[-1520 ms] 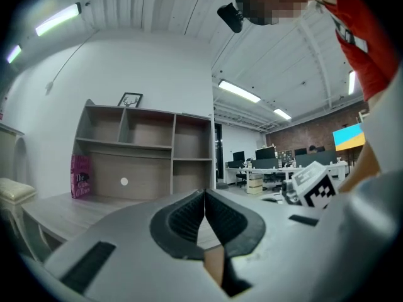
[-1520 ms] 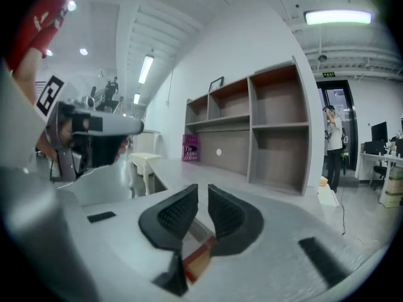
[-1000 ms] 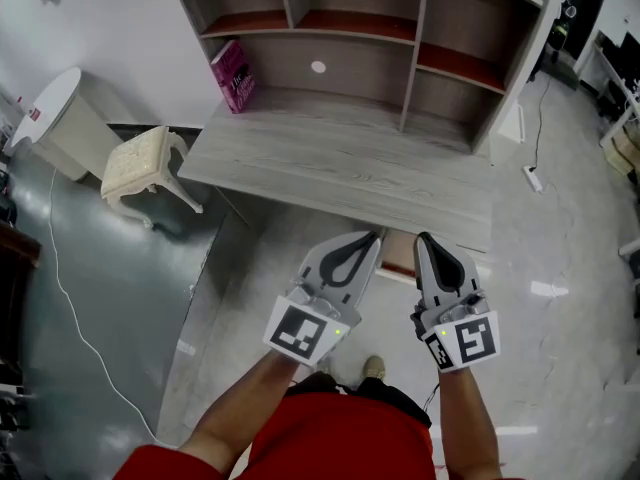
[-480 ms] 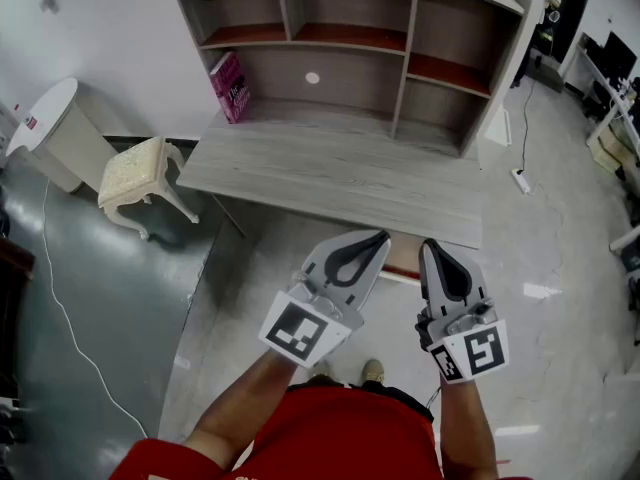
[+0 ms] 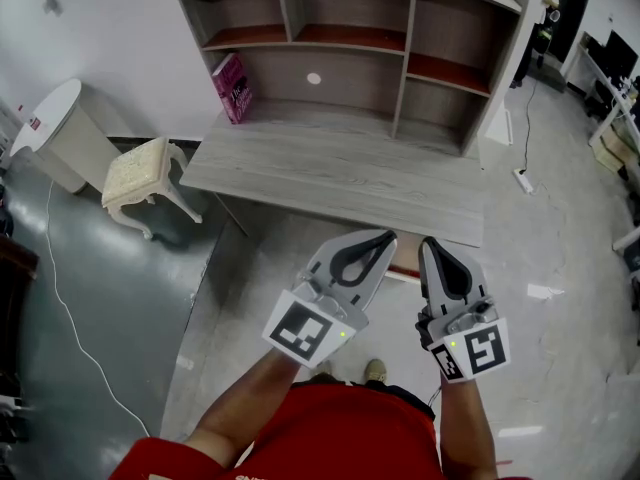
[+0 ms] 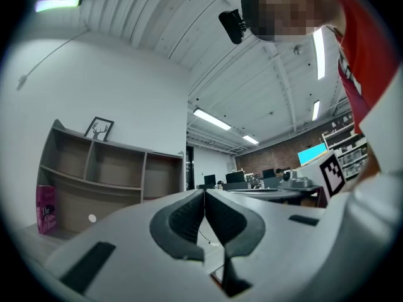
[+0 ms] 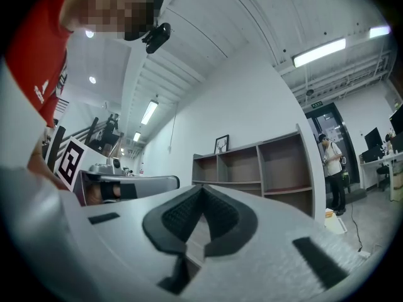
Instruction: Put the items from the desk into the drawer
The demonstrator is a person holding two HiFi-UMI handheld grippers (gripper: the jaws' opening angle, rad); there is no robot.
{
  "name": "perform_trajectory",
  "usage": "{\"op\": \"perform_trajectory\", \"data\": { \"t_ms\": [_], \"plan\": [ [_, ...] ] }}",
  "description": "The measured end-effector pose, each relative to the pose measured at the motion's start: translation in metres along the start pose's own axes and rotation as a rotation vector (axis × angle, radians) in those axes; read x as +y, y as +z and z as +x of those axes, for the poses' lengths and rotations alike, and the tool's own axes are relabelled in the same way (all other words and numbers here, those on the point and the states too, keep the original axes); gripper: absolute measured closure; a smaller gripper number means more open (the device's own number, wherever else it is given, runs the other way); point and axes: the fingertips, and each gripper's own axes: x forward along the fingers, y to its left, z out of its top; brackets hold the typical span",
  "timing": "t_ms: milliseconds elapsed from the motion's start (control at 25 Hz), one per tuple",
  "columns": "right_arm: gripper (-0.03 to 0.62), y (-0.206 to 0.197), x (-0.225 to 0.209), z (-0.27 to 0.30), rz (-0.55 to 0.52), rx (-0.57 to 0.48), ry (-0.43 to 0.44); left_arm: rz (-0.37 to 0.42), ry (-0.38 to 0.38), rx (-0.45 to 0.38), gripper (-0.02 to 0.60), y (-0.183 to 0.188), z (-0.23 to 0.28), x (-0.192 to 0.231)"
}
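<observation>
grey desk point(image 5: 340, 173), pink book point(image 5: 233, 86) (leaning)

Under the front edge of the desk point(image 5: 340, 168), a reddish panel point(image 5: 402, 268) hides mostly behind the left gripper point(image 5: 384, 237) and right gripper point(image 5: 428, 244). The cover print of the pink book point(image 5: 233, 86) is too small to read.

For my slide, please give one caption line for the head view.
Left gripper and right gripper, both shut and empty, held before the desk bearing one pink book.
</observation>
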Motion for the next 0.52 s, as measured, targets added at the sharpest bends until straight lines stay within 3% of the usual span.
{"op": "perform_trajectory", "data": {
  "t_ms": [520],
  "plan": [
    [0.591, 0.006, -0.001, -0.012, 0.005, -0.020, 0.002, -0.001, 0.005, -0.003, 0.574, 0.001, 0.002, -0.013]
  ]
}}
